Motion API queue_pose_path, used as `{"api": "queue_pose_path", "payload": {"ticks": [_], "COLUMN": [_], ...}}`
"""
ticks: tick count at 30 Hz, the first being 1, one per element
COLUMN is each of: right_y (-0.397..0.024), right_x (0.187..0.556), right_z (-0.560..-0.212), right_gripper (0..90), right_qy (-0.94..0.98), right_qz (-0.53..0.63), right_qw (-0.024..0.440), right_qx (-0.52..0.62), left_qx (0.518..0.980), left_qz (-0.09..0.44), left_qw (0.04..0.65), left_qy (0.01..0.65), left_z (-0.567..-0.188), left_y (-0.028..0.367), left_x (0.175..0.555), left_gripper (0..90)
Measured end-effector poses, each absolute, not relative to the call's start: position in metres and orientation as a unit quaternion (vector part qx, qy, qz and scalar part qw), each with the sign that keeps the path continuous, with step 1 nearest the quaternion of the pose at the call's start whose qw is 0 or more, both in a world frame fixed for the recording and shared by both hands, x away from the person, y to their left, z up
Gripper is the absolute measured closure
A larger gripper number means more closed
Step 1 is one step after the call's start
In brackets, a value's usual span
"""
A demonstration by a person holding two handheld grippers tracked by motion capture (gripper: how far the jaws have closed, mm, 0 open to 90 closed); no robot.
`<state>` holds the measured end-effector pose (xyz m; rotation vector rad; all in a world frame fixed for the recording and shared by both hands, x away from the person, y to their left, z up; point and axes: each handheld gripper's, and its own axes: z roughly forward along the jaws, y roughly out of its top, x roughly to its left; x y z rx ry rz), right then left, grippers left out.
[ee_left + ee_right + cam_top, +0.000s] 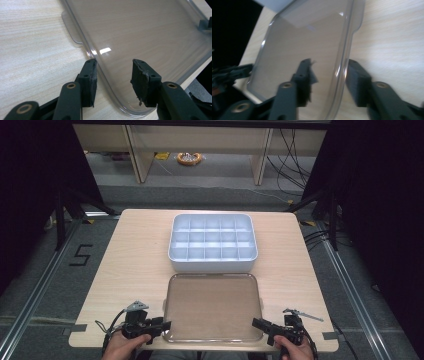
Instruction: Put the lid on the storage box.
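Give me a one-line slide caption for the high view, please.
Two hand-held grippers, left gripper and right gripper, flank a clear lid lying before a white divided box.

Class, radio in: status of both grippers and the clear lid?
Left gripper straddling clear lid corner, grip unclear. Right gripper shut on lid's edge. Compartment box beyond, nothing blocking.

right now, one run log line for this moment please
work: clear lid at near table edge | left gripper: straddles lid corner | right gripper: shut on lid rim | divided box: uncovered behind lid

The clear lid (pixel 212 307) lies on the table (pixel 125 265), just before the compartment box (pixel 212 242).
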<state>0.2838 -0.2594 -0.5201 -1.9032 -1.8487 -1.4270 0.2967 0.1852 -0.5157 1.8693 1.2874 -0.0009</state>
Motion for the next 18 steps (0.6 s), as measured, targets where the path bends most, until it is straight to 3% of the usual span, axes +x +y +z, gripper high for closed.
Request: {"api": "queue_pose_path", "payload": {"ticks": [15,18], "right_y": [-0.256,-0.253], "right_x": [0.256,0.253], "right_z": [-0.485,-0.48], "right_gripper": [61.2,61.8], "right_qy": [-0.679,-0.686], "right_qz": [-0.542,-0.541], "right_qw": [-0.018,-0.015], "right_qx": [-0.495,-0.487], "left_qx": [0.743,0.757], "left_qz": [-0.019,0.008], "left_qw": [0.439,0.43], "left_qy": [0.505,0.492], "left_z": [-0.517,-0.516], "left_y": [0.185,0.183], "left_x": [0.301,0.303], "left_gripper": [37.0,35.0]}}
